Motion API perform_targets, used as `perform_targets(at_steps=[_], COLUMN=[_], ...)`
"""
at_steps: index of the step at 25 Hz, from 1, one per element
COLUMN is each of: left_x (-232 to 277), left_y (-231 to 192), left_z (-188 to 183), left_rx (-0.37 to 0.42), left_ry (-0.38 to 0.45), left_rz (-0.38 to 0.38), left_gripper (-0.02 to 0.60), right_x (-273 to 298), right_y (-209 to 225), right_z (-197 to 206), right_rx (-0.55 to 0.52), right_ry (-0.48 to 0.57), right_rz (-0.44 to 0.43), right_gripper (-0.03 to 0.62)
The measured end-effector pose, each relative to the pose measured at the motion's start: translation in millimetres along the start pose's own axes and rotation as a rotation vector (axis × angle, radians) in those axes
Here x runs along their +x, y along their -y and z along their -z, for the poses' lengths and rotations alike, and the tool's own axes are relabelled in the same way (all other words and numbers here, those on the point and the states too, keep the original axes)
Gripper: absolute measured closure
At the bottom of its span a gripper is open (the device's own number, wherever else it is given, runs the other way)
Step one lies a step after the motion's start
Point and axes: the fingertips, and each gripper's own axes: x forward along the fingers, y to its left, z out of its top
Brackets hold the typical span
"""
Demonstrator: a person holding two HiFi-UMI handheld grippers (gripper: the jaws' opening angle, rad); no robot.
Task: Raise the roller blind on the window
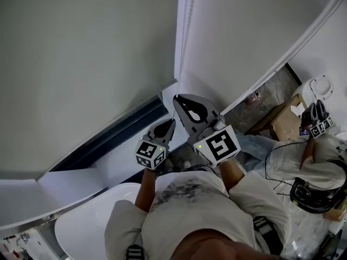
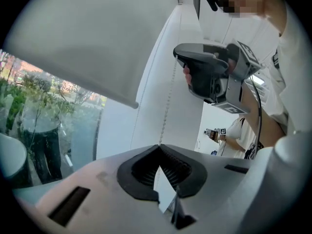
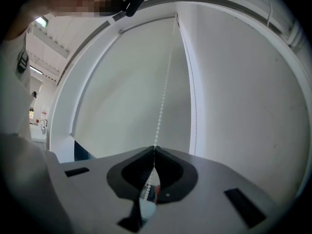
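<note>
One white fabric roller blind [image 2: 73,38] hangs part-lowered over the window, at ten o'clock from two grey hand-held grippers. The left hand-held gripper [image 2: 160,145] is closed tight on the single white bead chain [image 3: 163,91]. The right hand-held gripper [image 3: 155,148], at its one o'clock, pinches the same chain higher up.
</note>
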Motion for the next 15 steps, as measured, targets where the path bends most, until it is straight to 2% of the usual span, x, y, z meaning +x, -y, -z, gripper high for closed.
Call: perform_targets(at_steps=[10, 15], left_x=[21, 21], left_y=[-14, -13], left_z=[44, 67], left_rx=[-0.049, -0.035], left_ry=[-0.038, -0.084], left_rz=[0.001, -0.009], left_gripper=[0.572, 0.572], right_x=[0, -4], right_y=[11, 4], right_z=[46, 70], right_rx=[0.020, 0.020], right_ry=[-0.002, -0.068], right_rz=[0.011, -0.001], right_gripper=[0.531, 0.533])
